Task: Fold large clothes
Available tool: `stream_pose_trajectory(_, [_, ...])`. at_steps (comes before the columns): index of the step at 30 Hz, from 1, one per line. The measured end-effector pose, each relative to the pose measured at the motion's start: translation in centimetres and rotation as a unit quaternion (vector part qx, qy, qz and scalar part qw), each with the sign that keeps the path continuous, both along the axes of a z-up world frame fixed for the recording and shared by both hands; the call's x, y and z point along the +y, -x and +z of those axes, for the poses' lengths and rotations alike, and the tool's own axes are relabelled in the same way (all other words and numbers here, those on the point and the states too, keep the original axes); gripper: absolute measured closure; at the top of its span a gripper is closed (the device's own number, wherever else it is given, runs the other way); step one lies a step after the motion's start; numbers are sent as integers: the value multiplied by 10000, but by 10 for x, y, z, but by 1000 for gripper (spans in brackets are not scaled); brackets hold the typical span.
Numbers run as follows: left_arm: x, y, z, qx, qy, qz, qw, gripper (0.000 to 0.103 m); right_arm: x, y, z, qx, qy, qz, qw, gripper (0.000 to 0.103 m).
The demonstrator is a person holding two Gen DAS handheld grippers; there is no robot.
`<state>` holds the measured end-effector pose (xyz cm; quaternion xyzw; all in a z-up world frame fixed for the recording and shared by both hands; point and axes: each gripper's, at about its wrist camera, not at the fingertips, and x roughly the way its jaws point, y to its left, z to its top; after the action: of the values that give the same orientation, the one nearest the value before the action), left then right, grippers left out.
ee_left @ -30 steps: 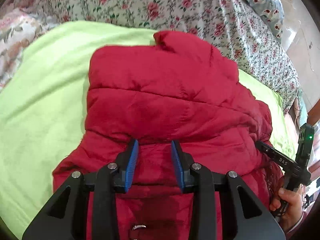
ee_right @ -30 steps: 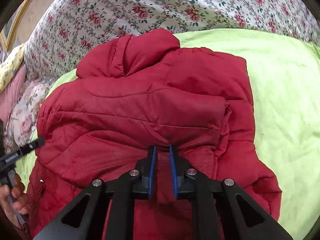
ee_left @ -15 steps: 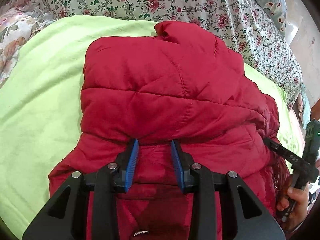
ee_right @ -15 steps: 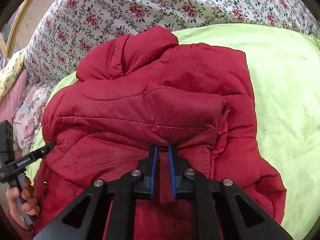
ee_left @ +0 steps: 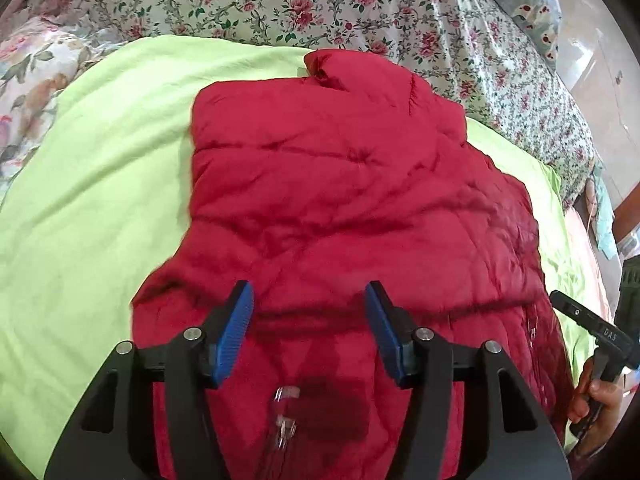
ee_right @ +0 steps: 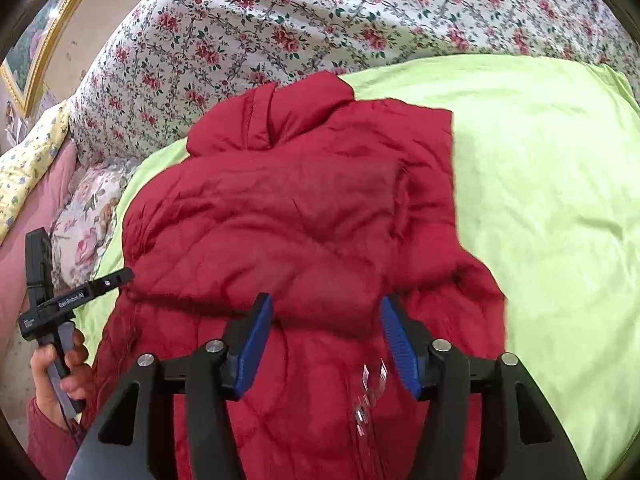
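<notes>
- The red padded jacket [ee_left: 340,208] lies on the lime-green sheet [ee_left: 100,168] spread over the bed, its collar toward the flowered bedding [ee_left: 280,4] at the far edge and its hem toward the person at the near edge.
- Left tool [ee_left: 309,332]: its jaws have just been opening and now stand apart over the near fold of the jacket, with the cloth below them and no pad pressing on it.
- Right tool [ee_right: 326,342]: its jaws have likewise just been opening. They stand apart above the folded-over flap, and nothing is clamped.
- The jacket's long axis runs from near edge to far edge, straight ahead of both tools, which sit side by side across its hem end.
- Neither tool looks nearer: the left is over the jacket's left half, the right over its right half.
- Judgement: the lower part seems already laid up over the body, so the next grasp would probably be on the near doubled edge, to carry it toward the collar.
</notes>
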<state>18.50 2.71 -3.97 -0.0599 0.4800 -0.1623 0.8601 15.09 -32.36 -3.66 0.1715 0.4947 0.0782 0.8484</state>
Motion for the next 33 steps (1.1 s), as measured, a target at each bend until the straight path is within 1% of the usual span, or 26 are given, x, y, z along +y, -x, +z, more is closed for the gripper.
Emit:
stream_pose_trajectory(5, [18,30,-1,81,49,103,9999,46,-13,31,2,132,-16,-109,9999,35])
stream_pose_trajectory(13, [40,70,0,224,182,198,9994,46,-29,70,-4,320,-129,-272,9990,34])
stream_pose_trajectory(16, [46,83,2,216,160,218,9994,46,-32,84,-1,300,-189,-284,9990,34])
stream_pose_trajectory(19, [55,95,3,224,222,289,9991,46,-36,97,4,258,-238,-333,9988,34])
stream_pose_trajectory(23, [66,108,1,258,256,395,9986,46,-38,109,10,203,-178,-357,9990,33])
stream_pose_trajectory(25, [70,115,0,279,290,425,9983,46,-38,114,14,164,-88,-377,9991,29])
stream_pose_trajectory(27, [75,121,-2,307,276,444,9982,46,-40,119,16,147,19,-413,9990,27])
stream_pose_trajectory(30, [78,129,-6,364,260,432,9981,46,-45,124,13,219,67,-467,9986,27])
stream_pose_trajectory(33, [81,134,-7,387,253,442,9980,46,-46,128,6,385,71,-469,9981,27])
